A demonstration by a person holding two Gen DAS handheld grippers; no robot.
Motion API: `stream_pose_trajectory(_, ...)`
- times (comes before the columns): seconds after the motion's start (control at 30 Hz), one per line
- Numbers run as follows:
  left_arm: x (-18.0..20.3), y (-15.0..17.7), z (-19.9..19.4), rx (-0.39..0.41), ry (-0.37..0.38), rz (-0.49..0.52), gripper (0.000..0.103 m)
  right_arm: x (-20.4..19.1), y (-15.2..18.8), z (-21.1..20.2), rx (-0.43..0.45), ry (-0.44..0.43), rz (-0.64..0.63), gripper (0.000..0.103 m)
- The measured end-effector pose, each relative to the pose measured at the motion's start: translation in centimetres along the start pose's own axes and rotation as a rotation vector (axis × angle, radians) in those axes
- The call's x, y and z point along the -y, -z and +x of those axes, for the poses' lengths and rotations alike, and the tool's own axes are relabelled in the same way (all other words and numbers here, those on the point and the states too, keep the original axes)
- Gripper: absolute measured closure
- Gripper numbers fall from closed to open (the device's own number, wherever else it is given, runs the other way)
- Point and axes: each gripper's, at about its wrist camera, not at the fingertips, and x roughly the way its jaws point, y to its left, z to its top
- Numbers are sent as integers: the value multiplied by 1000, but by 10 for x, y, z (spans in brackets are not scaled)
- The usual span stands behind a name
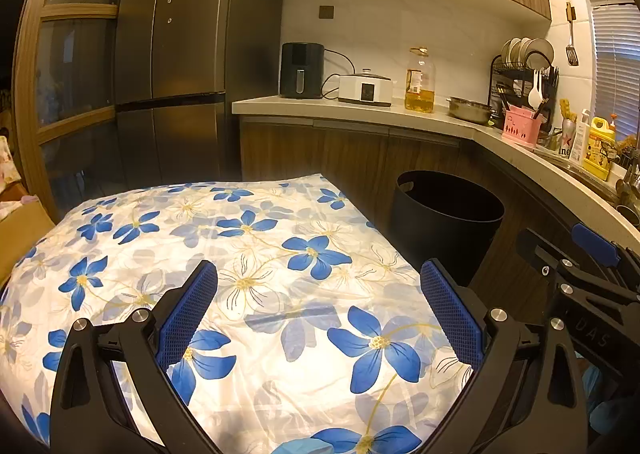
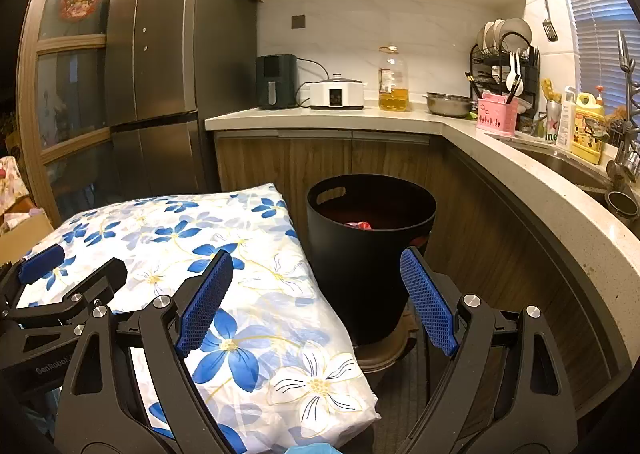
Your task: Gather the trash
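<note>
Both grippers hang empty with jaws spread wide: the left gripper (image 1: 319, 308) over the flowered tablecloth (image 1: 256, 254), the right gripper (image 2: 316, 298) at the table's edge facing the black bin (image 2: 370, 254). Something red (image 2: 359, 224) already lies in the bin, and no loose trash shows on the cloth, so the collecting looks nearly or fully done. Any next move calls for first finding a remaining piece outside these views.

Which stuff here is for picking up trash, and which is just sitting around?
For the job: black trash bin, red trash inside it, left gripper, right gripper.

Just there: flowered tablecloth, oil bottle, air fryer, dish rack.
</note>
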Motion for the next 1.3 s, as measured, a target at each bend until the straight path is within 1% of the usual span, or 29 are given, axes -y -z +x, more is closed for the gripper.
stream_pose_trajectory(0.87, -1, -1, -2, 0, -3, 0, 6, -3, 1, 0, 0, -7, -3, 18)
stream_pose_trajectory(1.3, -2, -3, -3, 14, -8, -1, 6, -6, 2, 0, 2, -10, -6, 18)
